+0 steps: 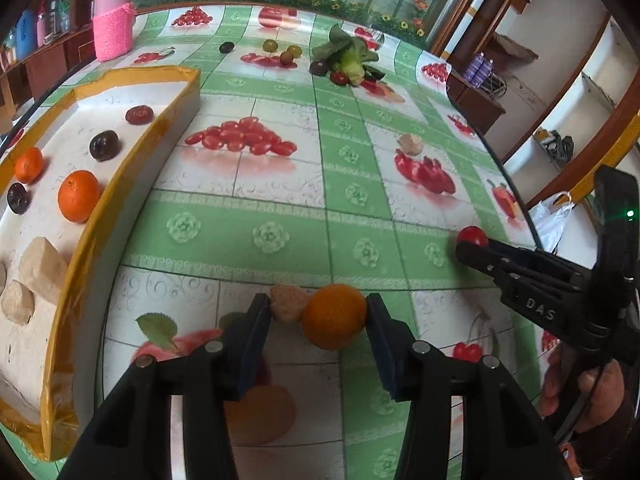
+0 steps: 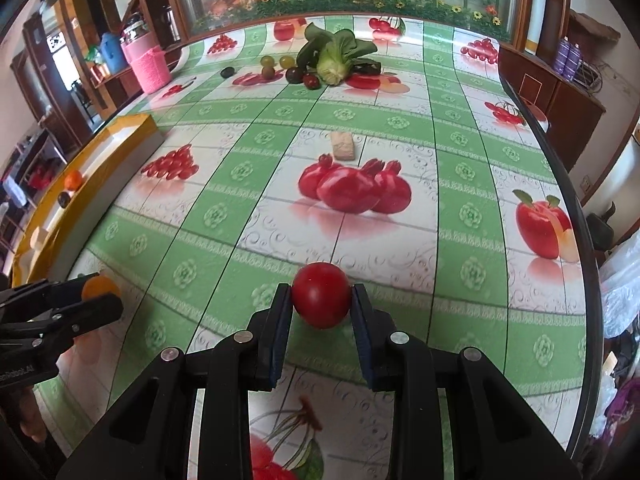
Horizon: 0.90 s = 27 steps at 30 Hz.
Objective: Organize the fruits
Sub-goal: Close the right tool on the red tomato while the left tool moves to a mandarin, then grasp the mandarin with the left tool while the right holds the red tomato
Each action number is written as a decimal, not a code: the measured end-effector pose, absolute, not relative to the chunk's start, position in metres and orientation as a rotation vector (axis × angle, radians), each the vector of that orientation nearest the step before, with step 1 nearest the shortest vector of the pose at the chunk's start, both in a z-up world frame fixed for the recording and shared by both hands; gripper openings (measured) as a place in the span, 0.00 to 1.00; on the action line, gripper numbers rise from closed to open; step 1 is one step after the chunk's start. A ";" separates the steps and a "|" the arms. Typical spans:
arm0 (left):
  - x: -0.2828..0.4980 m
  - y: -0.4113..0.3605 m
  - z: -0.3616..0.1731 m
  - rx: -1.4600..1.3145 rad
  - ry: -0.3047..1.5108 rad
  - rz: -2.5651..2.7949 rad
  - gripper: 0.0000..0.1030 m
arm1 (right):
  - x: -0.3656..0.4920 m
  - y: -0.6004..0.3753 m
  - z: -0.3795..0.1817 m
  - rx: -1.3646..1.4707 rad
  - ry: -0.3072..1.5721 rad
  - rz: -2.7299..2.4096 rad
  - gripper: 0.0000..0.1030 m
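left gripper [image 1: 319, 316] holds an orange [image 1: 334, 316] between its pads, with a tan lump [image 1: 289, 303] wedged beside it against the left pad. right gripper [image 2: 321, 300] is clamped narrow on a red tomato [image 2: 321, 300]; in the left view it sits off to the right near the table edge.

open room: ahead of both tools the tablecloth [image 1: 280, 208] is bare up to a small tan block [image 2: 343, 145], then a far cluster of small round fruits [image 2: 288, 68] around a leafy green vegetable [image 2: 336, 58]. left of the left tool, the yellow-rimmed tray [image 1: 120, 184] lies close, its rim between tool and contents: two oranges, three dark fruits, pale chunks.

hidden: tray's near end cut off by the frame; orange's underside behind the pads; whether either held fruit touches the cloth, cannot tell.

surface: glossy green-and-white cloth with printed fruit. pink cup [image 1: 113, 30] at the far left corner; wooden cabinets and a floral panel beyond.
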<state>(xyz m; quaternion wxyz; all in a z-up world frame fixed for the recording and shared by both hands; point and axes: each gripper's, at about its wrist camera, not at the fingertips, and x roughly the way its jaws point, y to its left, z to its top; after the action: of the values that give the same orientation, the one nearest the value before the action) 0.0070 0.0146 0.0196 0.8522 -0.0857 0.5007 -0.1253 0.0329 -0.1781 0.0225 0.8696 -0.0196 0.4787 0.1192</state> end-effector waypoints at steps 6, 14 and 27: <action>0.003 0.019 0.021 -0.171 1.052 -0.301 0.54 | 0.023 -0.170 0.017 -0.057 1.019 0.236 0.28; -0.024 0.017 0.030 -0.195 1.025 -0.370 0.61 | 0.017 -0.171 0.016 -0.056 1.018 0.234 0.28; 0.021 -0.014 0.026 -0.125 1.024 -0.346 0.62 | 0.012 -0.177 0.018 -0.061 1.020 0.244 0.28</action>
<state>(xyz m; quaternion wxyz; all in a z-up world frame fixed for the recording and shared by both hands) 0.0206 -0.0137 0.0257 0.8556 -0.0594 0.4872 -0.1645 0.0118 -0.1767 0.0175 0.8652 -0.0292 0.4869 0.1165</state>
